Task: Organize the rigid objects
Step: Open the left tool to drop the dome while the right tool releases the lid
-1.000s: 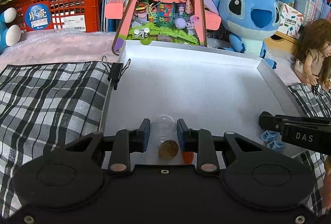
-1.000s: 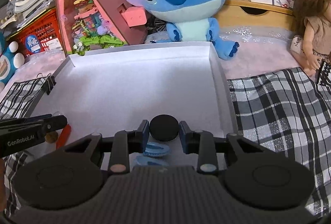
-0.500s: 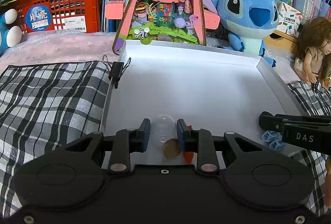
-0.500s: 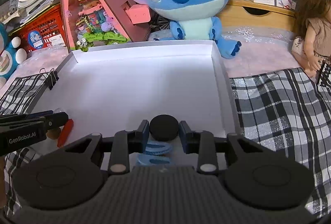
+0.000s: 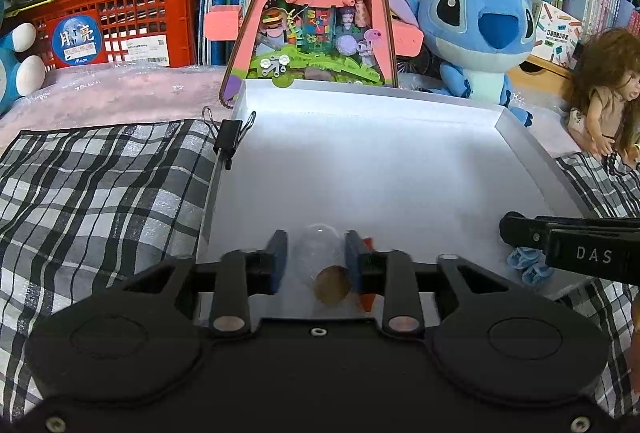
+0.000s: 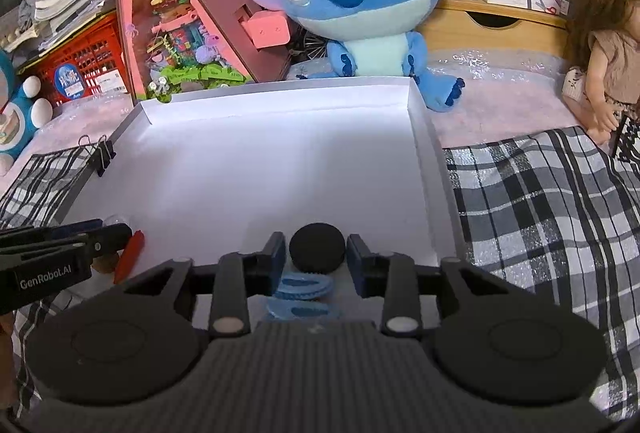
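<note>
Since a second ago, wider gaps beside both held pieces. Left gripper [image 5: 316, 253] fingers apart around clear dome [image 5: 319, 241] near white tray's [image 5: 528, 149] near-left corner, possibly touching the right finger only; brown disc [image 5: 333, 284] and orange piece [image 5: 367, 299] just behind. Right gripper [image 6: 316, 257] fingers apart, flanking black puck [image 6: 317, 247] without touching; blue pieces [image 6: 304, 285] underneath.

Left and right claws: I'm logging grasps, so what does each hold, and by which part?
The left claw brackets a clear dome by its sides; the right claw brackets a black disc at its rim. Firm contact cannot be told.
</note>
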Available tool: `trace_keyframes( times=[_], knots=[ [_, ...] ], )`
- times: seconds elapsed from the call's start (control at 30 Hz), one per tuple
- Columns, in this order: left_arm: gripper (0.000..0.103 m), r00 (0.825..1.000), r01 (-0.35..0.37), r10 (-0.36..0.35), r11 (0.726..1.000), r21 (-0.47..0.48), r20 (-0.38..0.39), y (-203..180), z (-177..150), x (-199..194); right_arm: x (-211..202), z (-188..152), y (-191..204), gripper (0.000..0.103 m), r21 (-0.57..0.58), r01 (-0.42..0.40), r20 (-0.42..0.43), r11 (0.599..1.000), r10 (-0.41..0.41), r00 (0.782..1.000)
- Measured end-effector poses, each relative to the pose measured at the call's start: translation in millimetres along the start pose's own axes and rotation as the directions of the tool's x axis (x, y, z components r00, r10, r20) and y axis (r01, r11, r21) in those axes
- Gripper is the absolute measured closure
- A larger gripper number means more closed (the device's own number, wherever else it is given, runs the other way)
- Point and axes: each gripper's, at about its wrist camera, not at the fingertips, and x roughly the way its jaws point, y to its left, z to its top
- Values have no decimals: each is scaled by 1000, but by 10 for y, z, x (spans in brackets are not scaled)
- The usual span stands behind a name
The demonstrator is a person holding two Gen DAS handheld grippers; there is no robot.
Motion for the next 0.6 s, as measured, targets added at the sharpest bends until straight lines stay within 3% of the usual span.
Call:
trace_keyframes(
  times=[0.37,0.6],
  knots=[
    [48,999,8,-9,1000,12,53,7,2,-252,-201,26,-2,38,23,-27,56,999,26,998],
    [39,996,16,-20,999,46,85,-26,-99,-499,-423,-49,39,29,-19,-27,103,999,29,994]
  ],
)
